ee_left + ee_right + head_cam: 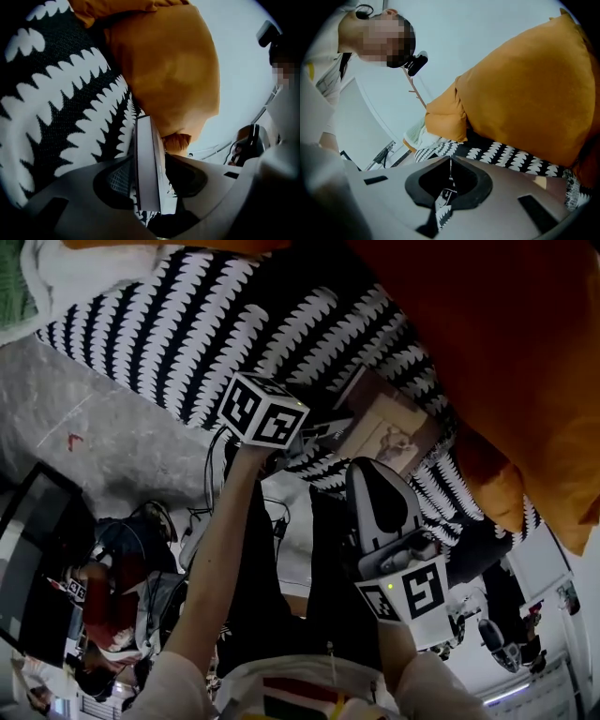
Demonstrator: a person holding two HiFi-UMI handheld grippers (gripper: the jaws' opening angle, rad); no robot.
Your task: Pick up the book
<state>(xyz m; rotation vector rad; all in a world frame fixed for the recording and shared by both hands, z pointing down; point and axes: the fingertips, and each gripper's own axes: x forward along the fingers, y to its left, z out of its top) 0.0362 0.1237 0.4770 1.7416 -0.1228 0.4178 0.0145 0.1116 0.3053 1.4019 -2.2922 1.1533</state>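
The book (386,434) has a tan cover with a small drawing and is held over the black-and-white patterned blanket (178,324). My left gripper (322,432), below its marker cube (263,410), is shut on the book's left edge. In the left gripper view the book (147,164) shows edge-on, clamped between the two jaws of the left gripper (149,180). My right gripper (377,486) hangs just below the book, jaws together, apart from it. In the right gripper view the right gripper (450,164) is shut with nothing between its jaws.
A big orange pillow (487,343) lies on the blanket to the right of the book, also filling the right gripper view as the orange pillow (525,93). A dark monitor (37,549) and cables (202,521) sit on the floor below the blanket's edge.
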